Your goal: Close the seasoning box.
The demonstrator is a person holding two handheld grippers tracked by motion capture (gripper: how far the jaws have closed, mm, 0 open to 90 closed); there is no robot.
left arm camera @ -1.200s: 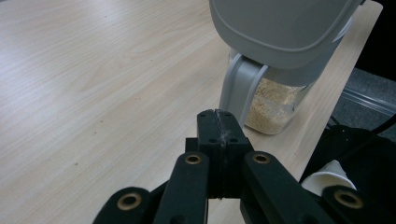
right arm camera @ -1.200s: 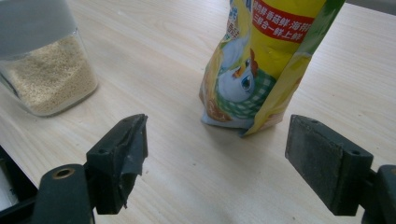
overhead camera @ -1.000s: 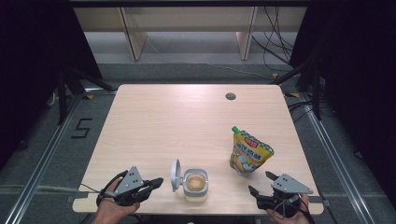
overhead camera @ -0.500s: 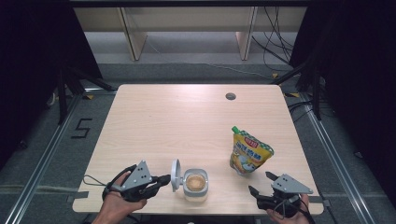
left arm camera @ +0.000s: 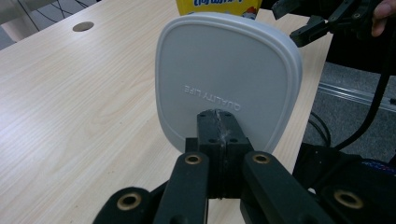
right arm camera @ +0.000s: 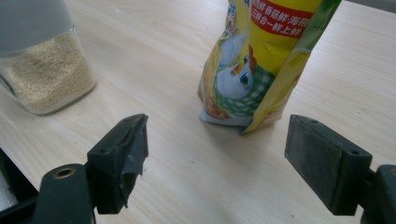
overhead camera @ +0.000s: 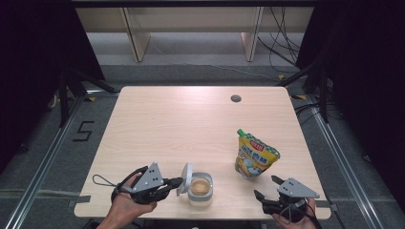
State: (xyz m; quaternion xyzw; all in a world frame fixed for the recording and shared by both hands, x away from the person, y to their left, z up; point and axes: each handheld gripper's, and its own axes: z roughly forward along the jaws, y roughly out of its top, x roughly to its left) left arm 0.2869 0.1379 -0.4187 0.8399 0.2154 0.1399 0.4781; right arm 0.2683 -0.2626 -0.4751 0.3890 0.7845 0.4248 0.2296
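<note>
Table [overhead camera: 181,124]: a light wooden top is seen from above, with a round cable hole [overhead camera: 235,98] near its far edge.

Jar [overhead camera: 200,188]: a small clear container is placed near the table's front edge, between the two grippers. A pale, fine grain is seen inside it; in the right gripper view [right arm camera: 44,70] the fill reaches close to the top.

Lid [left arm camera: 228,77]: a white, rounded-square lid is stood on edge, upright, just left of the jar's mouth in the high view [overhead camera: 185,178]. Raised lettering is seen across its face in the left gripper view. Whether its lower edge touches the jar cannot be told.

Left gripper [overhead camera: 175,182]: it is held in the person's left hand [overhead camera: 125,205] at the table's front left, pointing toward the jar. Its jaws are brought together on the lid's lower rim, as seen in its own view [left arm camera: 219,122], with the lid's face rising straight behind them.

Right gripper [overhead camera: 268,192]: it is held low at the front right corner, pointing toward the pouch. Its jaws are spread wide [right arm camera: 217,135], with only bare table between them; nothing is touched.

Pouch [overhead camera: 254,155]: a yellow stand-up pouch with a green cap is stood upright right of the jar and apart from it. A cartoon chicken and green check pattern are printed on it [right arm camera: 261,60].
</note>
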